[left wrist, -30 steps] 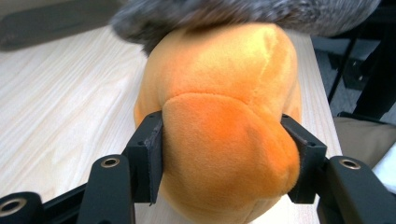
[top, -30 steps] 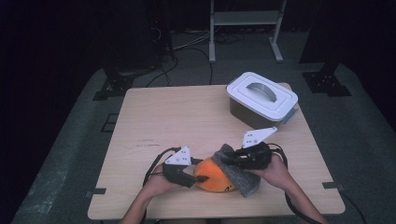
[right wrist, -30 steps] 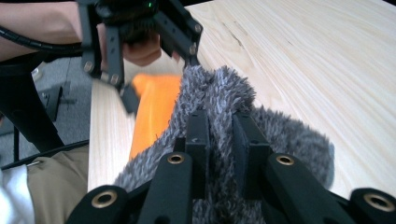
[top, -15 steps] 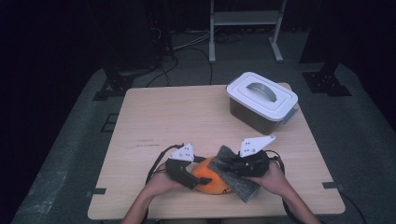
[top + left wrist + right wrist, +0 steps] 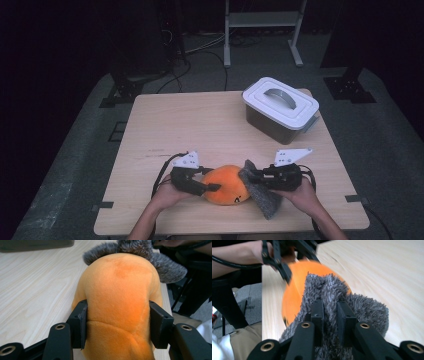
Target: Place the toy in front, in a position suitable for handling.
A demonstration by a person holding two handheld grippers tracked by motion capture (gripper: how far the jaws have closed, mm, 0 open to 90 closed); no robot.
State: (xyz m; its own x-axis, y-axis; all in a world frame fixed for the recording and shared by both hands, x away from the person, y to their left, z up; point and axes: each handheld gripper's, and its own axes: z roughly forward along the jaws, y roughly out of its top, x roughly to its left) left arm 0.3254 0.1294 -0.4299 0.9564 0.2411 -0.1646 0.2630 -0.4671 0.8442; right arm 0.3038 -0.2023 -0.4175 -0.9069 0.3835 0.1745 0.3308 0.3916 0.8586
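Note:
An orange plush toy [image 5: 227,185] lies near the table's front edge. My left gripper [image 5: 212,184] comes at it from the left. In the left gripper view its pads [image 5: 83,322] press into both flanks of the plush [image 5: 117,295]; the jaws have just been closing on it. My right gripper [image 5: 252,177] is shut on a fold of grey fuzzy cloth [image 5: 265,200], which drapes against the toy's right side. In the right gripper view the jaws pinch the cloth [image 5: 362,307], and behind it are the orange plush [image 5: 294,295] and the left gripper [image 5: 279,262].
A grey bin with a white handled lid [image 5: 280,107] stands at the back right of the wooden table [image 5: 200,125]. Cables trail from both grippers toward the front edge. A metal stand [image 5: 260,30] rises from the dark floor beyond the table.
The right gripper has dropped a little and shifted right with the grey cloth still in it. The left gripper stays at the plush, its jaws tighter on it.

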